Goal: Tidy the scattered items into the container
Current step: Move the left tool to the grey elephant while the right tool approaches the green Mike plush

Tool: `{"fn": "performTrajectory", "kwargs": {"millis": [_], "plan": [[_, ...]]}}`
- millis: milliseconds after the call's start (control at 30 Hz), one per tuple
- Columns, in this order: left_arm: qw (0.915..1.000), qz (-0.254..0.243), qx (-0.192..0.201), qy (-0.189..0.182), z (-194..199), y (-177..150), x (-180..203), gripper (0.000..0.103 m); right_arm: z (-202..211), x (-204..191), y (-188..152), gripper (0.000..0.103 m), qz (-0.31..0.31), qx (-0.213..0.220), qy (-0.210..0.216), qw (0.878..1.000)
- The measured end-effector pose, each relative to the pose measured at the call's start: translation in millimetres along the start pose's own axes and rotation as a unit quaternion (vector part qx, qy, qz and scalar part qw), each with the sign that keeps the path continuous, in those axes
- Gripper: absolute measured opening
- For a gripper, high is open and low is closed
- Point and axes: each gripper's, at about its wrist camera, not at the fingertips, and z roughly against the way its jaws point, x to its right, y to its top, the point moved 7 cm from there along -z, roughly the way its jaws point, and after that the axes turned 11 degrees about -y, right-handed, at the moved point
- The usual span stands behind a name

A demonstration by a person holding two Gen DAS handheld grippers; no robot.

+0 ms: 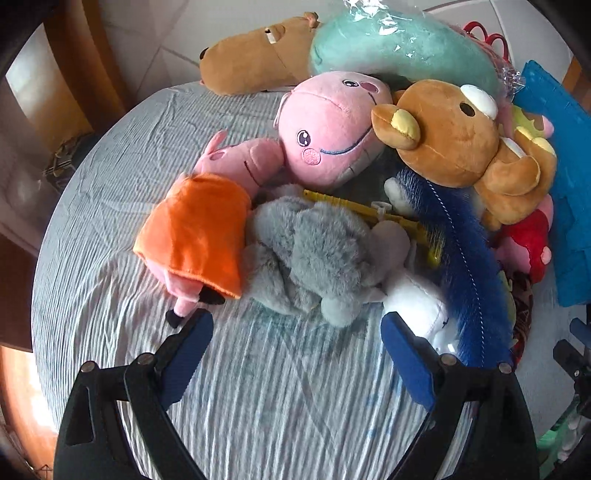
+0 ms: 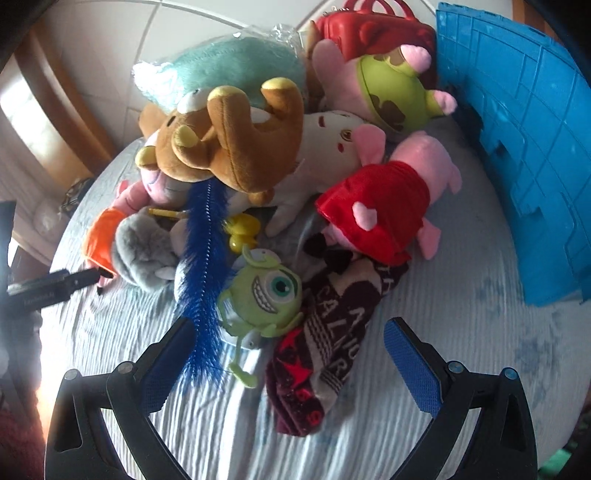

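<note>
A heap of soft toys lies on a round table with a grey striped cloth [image 1: 258,387]. My left gripper [image 1: 297,326] is open and empty, just in front of a grey furry plush [image 1: 310,251] and an orange-dressed pig [image 1: 199,229]. Behind are a pink plush [image 1: 328,129], a brown bear [image 1: 454,136] and a blue feathery wand [image 1: 465,266]. My right gripper [image 2: 290,334] is open and empty, its fingers either side of a green one-eyed monster [image 2: 266,291] and a dark patterned sock [image 2: 325,354]. A red-dressed pig [image 2: 376,210] lies behind. The blue crate [image 2: 524,147] stands at right.
A teal plush in plastic wrap [image 1: 399,48] and a tan plush [image 1: 255,55] lie at the far edge. A red bag [image 2: 373,29] and a green-faced pink plush [image 2: 388,92] sit beside the crate. The left gripper [image 2: 48,288] shows at left in the right wrist view.
</note>
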Motion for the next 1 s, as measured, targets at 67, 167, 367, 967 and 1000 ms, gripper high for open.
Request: {"fn": "performTrajectory", "kwargs": {"millis": [67, 167, 367, 967, 1000], "plan": [[1.0000, -0.001, -0.004, 0.000, -10, 9, -2, 0.093, -7, -2, -1, 0.102, 0.004, -0.010, -0.010, 1.000], [0.9999, -0.004, -0.012, 0.004, -26, 19, -4, 0.093, -21, -7, 0, 0.087, 0.015, -0.021, -0.008, 1.000], [0.9993, -0.002, -0.035, 0.011, -61, 29, -7, 0.093, -58, -28, 5, 0.082, 0.032, -0.049, 0.023, 0.998], [0.9950, 0.024, -0.097, 0.004, -116, 21, -21, 0.047, -120, -39, 11, 0.075, 0.061, -0.092, 0.030, 0.993], [0.9956, 0.023, -0.091, 0.002, -109, 22, -19, 0.045, -118, -39, 12, 0.069, 0.061, -0.090, 0.029, 0.994]]}}
